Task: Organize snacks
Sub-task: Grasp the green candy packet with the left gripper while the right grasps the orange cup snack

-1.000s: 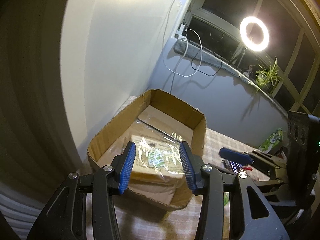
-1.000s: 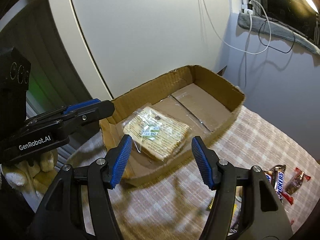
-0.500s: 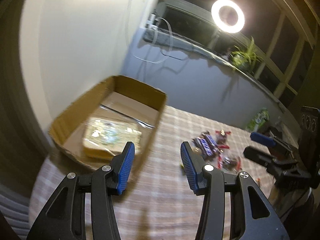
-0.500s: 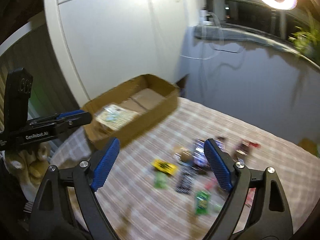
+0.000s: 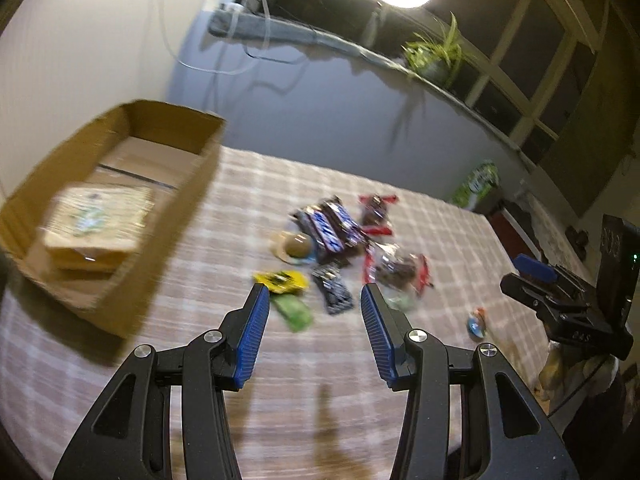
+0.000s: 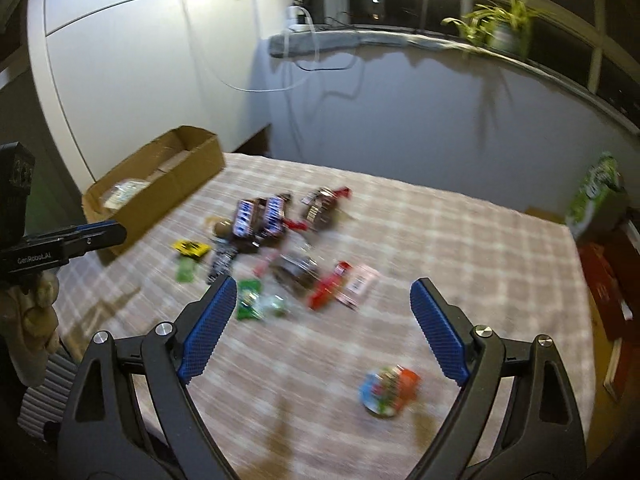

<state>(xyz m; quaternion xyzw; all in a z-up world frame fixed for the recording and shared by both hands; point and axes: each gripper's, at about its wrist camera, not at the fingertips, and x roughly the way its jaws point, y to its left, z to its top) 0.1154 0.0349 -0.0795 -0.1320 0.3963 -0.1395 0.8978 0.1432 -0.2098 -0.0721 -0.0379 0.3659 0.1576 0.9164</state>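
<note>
Jaws of the right gripper (image 6: 320, 328) are opening wide over the checked cloth (image 6: 460, 248), with nothing between them. The left gripper (image 5: 312, 332) is hanging half open, also gripping nothing.

Nearest the right gripper, a round blue-and-orange snack (image 6: 386, 390) is lying alone. Just past the fingers, green packets (image 6: 250, 298) and a red wrapper (image 6: 332, 286) are sitting at the near edge of the loose pile (image 5: 340, 248). In the left view a yellow packet (image 5: 282, 280) and a dark one (image 5: 334, 290) are lying just beyond the fingertips, with two blue-lettered bars (image 5: 332, 228) and red-ended wrappers (image 5: 376, 216) behind them. Farther left, the box (image 5: 176, 216) is holding one clear-wrapped pack (image 5: 94, 220) at its near end; its far end is bare.

Risks, as I judge them: the wrappers are overlapping and slick, so a closing grip may be pinching two at once or skidding off a flat packet. Both grippers are pointing at the same pile, so they may be crowding each other. Cloth could bunch under a low approach.

Readable writing: "GenRobot.AI" on the left gripper's side in the right view. Snack labels are too blurred to read.
</note>
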